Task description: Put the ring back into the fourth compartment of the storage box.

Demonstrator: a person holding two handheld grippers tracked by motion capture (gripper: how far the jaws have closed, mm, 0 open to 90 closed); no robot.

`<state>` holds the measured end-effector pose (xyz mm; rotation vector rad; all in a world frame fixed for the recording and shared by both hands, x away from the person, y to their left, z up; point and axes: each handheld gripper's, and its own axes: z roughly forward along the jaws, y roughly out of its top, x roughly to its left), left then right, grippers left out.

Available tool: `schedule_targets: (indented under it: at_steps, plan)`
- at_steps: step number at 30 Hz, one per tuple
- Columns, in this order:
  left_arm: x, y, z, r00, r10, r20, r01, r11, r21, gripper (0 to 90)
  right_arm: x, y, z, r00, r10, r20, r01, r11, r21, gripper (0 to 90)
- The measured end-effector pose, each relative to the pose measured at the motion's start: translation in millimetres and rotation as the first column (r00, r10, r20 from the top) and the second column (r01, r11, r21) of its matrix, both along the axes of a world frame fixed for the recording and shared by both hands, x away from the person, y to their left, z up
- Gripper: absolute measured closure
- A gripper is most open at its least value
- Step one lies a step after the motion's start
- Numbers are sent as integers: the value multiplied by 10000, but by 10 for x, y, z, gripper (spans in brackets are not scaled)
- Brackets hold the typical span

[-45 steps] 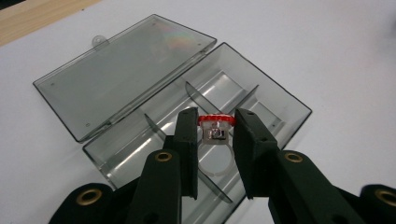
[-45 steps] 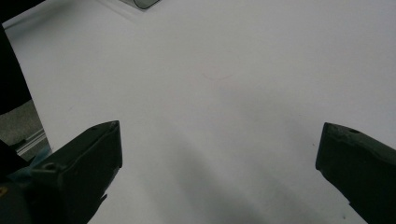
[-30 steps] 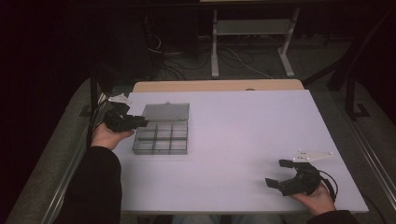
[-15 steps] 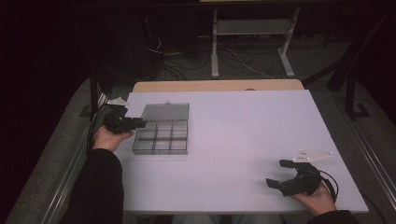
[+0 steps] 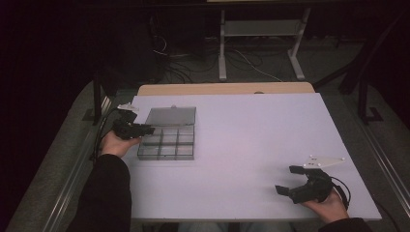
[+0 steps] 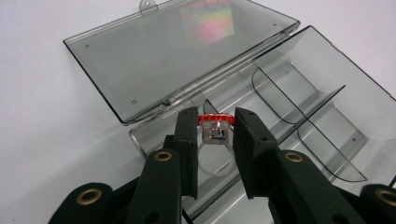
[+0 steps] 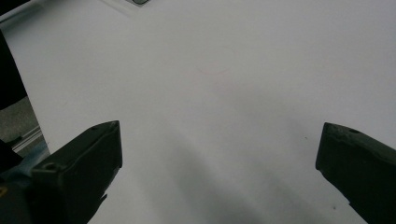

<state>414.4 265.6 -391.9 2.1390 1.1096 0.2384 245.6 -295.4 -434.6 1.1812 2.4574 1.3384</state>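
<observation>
The main risk lies with the small ring (image 6: 214,140), a clear band topped by a red-rimmed disc, which sits between the fingers (image 6: 187,140) of the left gripper (image 5: 145,129). The fingers flank it closely at the level of the disc, seemingly pinching it, though whether the pads truly press on it cannot be told for certain. Judged from that, a light or off-centre hold on so small and smooth a piece could let it twist or drop, and it might land on a divider, in the wrong cell, or outside on the bench (image 5: 251,145). The ring hangs over the near left corner of the compartment box (image 5: 167,143), whose smoky clear lid (image 6: 177,51) lies flat and open on the far side. A careless push of the fingers against the thin wall could also slide the light box. The right gripper (image 5: 295,181) rests well apart at the near right of the bench, fingers spread wide and holding nothing.
</observation>
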Motion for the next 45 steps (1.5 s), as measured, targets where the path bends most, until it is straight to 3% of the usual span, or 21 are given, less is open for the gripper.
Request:
schedule_targets:
  at_steps: [12,34,40,45]
  plan:
    - [57,-31,-106,9992,-59,-390,74,9992,388,700,-2,4,-3,10000,42,-39,-42,10000,-51,0]
    - [120,-76,-264,9977,128,-668,-89,9983,579,680,0,12,-11,9999,166,-29,-166,9997,-175,0]
    - [119,-71,-269,9968,65,-794,-34,9992,396,644,4,3,-9,9998,189,41,-188,9997,-167,0]
    - [99,-62,-210,9983,-13,-588,25,9998,212,597,-5,5,1,9999,111,11,-111,9999,-128,0]
